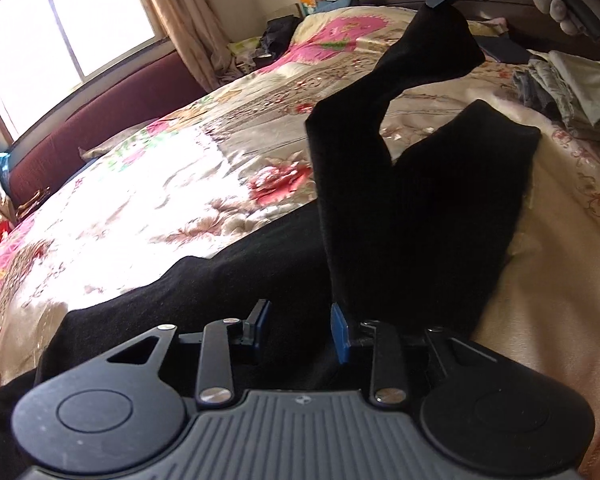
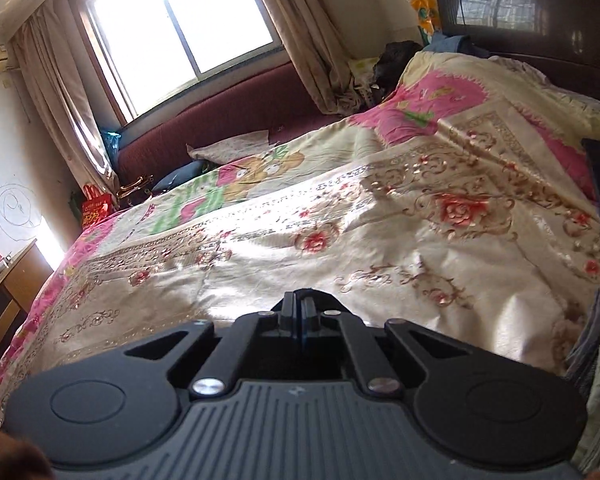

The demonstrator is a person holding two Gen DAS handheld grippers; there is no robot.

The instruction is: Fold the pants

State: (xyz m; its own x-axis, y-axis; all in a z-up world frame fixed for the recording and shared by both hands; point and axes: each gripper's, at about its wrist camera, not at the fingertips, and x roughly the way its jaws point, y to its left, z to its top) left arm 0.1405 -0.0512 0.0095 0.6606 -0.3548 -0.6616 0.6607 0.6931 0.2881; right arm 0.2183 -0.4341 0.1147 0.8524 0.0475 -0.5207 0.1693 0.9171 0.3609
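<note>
The fold is barely begun, by the look of it: the black pants lie spread on the flowered bedspread, waist end under and just ahead of the left gripper, one leg flat on the cover beyond its right-hand finger, the other leg lifted by its hem. That hem hangs from the right gripper, seen at the top of the left wrist view with a gloved hand behind it, so the lifted leg rises from the crotch, ahead of the left jaws, up to those clenched tips. The left jaws stand apart, blue pads showing with a gap between them; dark cloth lies below and ahead of them, and the lifted leg runs close beside the right pad, but whether either pad presses on fabric cannot be told. Laying one leg over the other and folding the length appear still to be done. The right wrist view shows the right gripper with fingers pressed together and only a sliver of dark cloth at the tips; the rest of the pants hangs below its sight, so only bedspread lies ahead of those jaws. The left view alone shows the garment's layout and a pile of other clothes beyond the flat leg.
</note>
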